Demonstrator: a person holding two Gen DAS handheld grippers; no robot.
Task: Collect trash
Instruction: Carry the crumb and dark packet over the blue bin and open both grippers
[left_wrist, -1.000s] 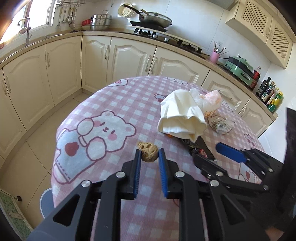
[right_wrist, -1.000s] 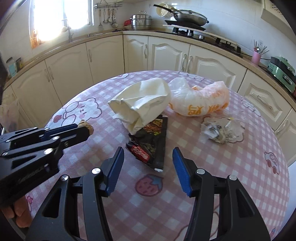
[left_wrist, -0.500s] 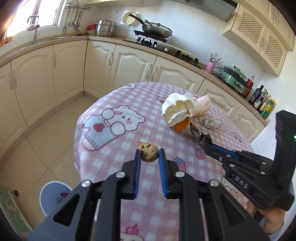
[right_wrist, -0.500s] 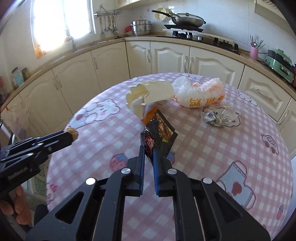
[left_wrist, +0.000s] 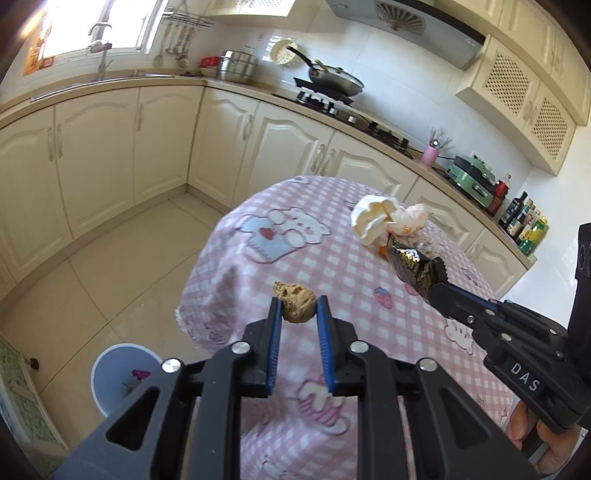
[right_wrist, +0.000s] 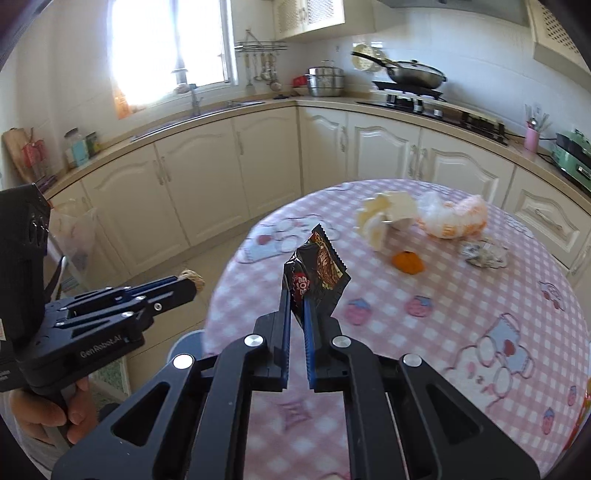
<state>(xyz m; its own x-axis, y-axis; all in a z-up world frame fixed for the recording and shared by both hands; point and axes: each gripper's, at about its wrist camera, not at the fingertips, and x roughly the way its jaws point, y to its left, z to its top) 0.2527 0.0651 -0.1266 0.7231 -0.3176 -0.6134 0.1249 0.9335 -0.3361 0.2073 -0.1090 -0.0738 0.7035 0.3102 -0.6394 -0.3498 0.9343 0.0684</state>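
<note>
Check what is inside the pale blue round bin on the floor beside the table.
In the left wrist view, the pale blue round bin holds one small purple scrap near its rim. The black gripper body covers its lower part, so the rest cannot be seen.

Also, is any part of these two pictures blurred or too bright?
Left wrist view: sharp; only the window is glaring, and straight cabinet lines bend from the fisheye. Right wrist view: the window is blown out white, and the cream wrapper and tablecloth look smeared by motion.
</note>
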